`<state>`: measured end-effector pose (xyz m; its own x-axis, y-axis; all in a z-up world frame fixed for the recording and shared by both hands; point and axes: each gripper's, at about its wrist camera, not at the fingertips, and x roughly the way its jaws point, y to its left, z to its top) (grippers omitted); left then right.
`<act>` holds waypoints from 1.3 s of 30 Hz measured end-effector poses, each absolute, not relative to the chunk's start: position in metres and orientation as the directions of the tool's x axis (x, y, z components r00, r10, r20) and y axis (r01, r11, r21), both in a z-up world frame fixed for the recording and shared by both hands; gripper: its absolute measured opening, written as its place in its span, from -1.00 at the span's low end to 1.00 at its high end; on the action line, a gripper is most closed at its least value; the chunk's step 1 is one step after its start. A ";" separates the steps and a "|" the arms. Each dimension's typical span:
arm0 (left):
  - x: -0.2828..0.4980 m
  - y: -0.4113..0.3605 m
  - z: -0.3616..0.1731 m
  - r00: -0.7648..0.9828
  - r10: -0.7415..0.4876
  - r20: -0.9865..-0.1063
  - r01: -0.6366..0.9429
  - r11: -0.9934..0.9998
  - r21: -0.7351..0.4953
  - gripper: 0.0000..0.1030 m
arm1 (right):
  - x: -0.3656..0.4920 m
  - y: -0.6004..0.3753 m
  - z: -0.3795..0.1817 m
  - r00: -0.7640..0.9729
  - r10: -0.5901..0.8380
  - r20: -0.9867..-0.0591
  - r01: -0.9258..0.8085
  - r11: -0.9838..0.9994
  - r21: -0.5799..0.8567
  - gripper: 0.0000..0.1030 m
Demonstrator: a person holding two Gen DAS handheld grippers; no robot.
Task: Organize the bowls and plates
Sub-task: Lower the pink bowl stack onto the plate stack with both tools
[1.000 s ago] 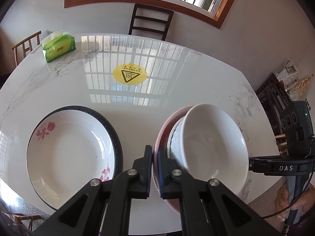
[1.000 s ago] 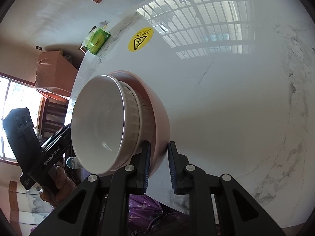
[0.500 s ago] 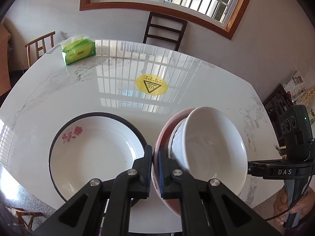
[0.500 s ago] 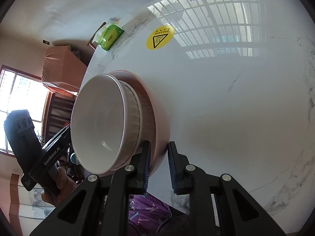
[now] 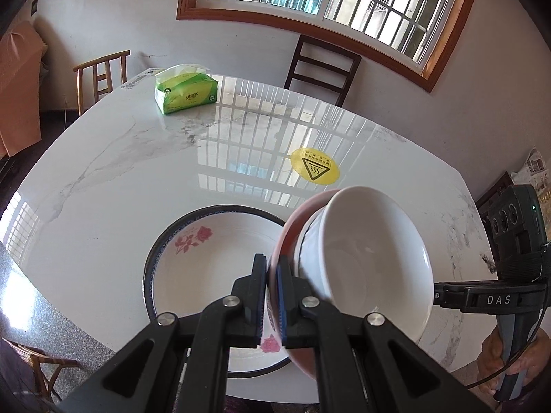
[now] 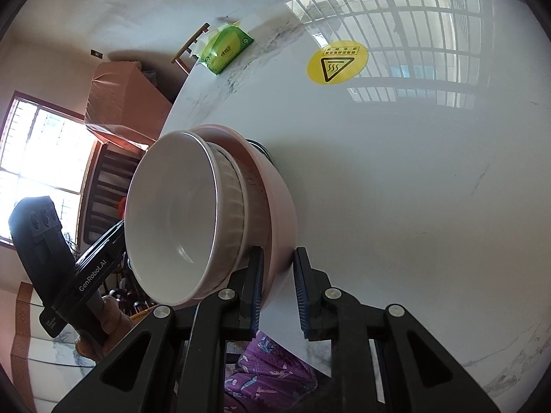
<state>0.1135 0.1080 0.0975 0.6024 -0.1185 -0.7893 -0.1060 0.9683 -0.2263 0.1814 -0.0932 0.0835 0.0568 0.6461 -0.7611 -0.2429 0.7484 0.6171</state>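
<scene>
We hold a nested stack of bowls between both tools: a white bowl [image 5: 372, 258] sits inside a ribbed white bowl [image 6: 234, 206], and both sit inside a pink bowl [image 6: 275, 213]. The stack is tipped on its side above the counter [image 5: 120, 172], its open mouth turned to the right of our left jaws and to the left of our right jaws.

Our left gripper [image 5: 272, 296] has its jaws pressed nearly together, pinching the rim of the pink bowl. Our right gripper [image 6: 278, 289] grips the opposite rim of the same pink bowl; its jaws are spread only as wide as the wall they pinch, one inside against the ribbed bowl's flank, the other on the pink outer wall.

Beyond and to the left of the left jaws a dark-rimmed plate with pink roses [image 5: 206, 261] lies flat on the counter, partly behind the jaws and the pink bowl. Far ahead of those jaws and slightly right sits a round yellow warning sticker [image 5: 315, 171]; further off to the left lies a green tissue pack [image 5: 186, 94]. Two chairs stand past the counter's far edge, a dark one [image 5: 322, 69] and a light wooden one [image 5: 101, 77]
</scene>
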 end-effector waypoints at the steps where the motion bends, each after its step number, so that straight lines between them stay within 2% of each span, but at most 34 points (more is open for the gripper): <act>1: 0.113 0.113 0.098 0.604 -0.114 -0.789 -0.114 0.967 -0.227 -0.92 | 0.182 -0.088 0.084 0.052 0.647 -0.761 -0.249 0.746 0.618 -0.62; 19: 0.108 0.172 0.084 0.597 -0.083 -0.798 -0.212 0.943 -0.257 -0.92 | 0.196 -0.021 0.079 -0.009 0.634 -0.773 -0.302 0.736 0.606 -0.62; 39: 0.106 0.188 0.068 0.582 -0.103 -0.807 -0.235 0.928 -0.288 -0.93 | 0.198 -0.005 0.076 -0.028 0.610 -0.792 -0.308 0.749 0.587 -0.62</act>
<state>0.1062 0.1881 0.0677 0.5821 -0.1031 -0.8065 -0.2347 0.9284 -0.2881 0.1980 -0.0049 0.0758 -0.0276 0.6095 -0.7923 -0.3079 0.7489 0.5868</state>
